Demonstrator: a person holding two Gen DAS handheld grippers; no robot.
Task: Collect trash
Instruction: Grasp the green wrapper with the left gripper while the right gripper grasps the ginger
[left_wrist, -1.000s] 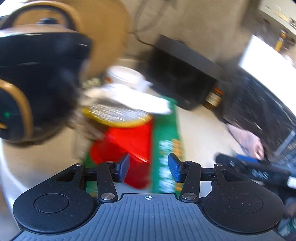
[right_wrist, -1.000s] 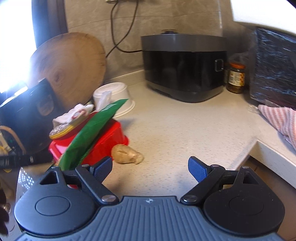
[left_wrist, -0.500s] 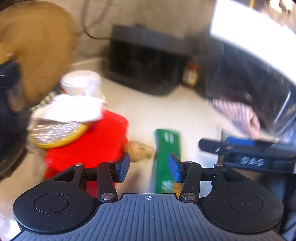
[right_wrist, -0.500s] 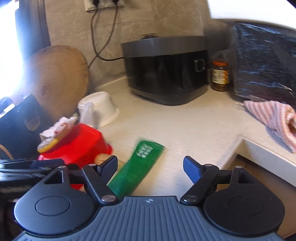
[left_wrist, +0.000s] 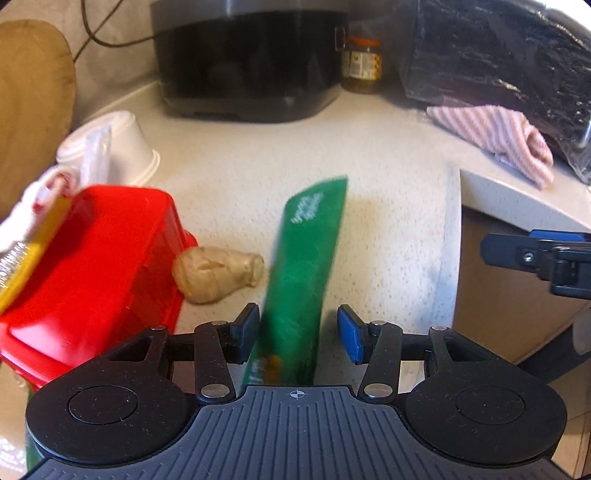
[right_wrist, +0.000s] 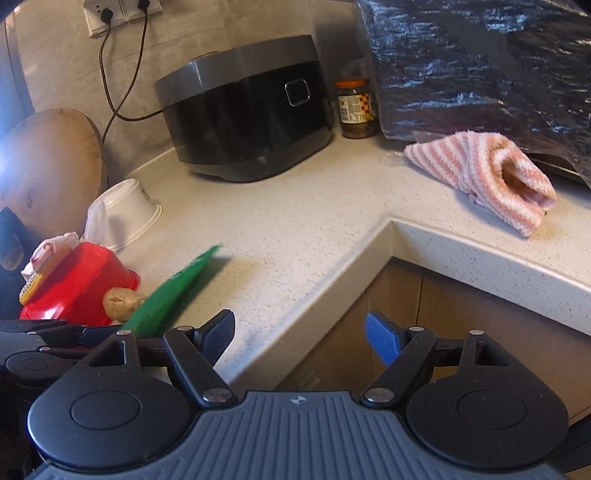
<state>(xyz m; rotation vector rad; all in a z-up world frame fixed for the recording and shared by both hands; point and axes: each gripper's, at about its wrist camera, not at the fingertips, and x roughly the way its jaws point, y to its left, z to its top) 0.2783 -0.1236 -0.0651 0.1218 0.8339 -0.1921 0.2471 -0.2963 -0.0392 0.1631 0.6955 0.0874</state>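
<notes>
Two grippers showed, both spread. The left gripper (left_wrist: 297, 332) had a green wrapper (left_wrist: 304, 266) running between its fingers, blurred, so contact could not be told. The right gripper (right_wrist: 300, 336) was parted wide, holding nothing, past the countertop (right_wrist: 295, 221) edge. Only the right view showed the wall sockets (right_wrist: 122, 11). The wrapper lay just right of the ginger (left_wrist: 216, 273), beside the red bin (left_wrist: 96, 273).

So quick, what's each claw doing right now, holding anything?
Left gripper: open, around the green wrapper, not pinching it.
Right gripper: open, empty.
</notes>
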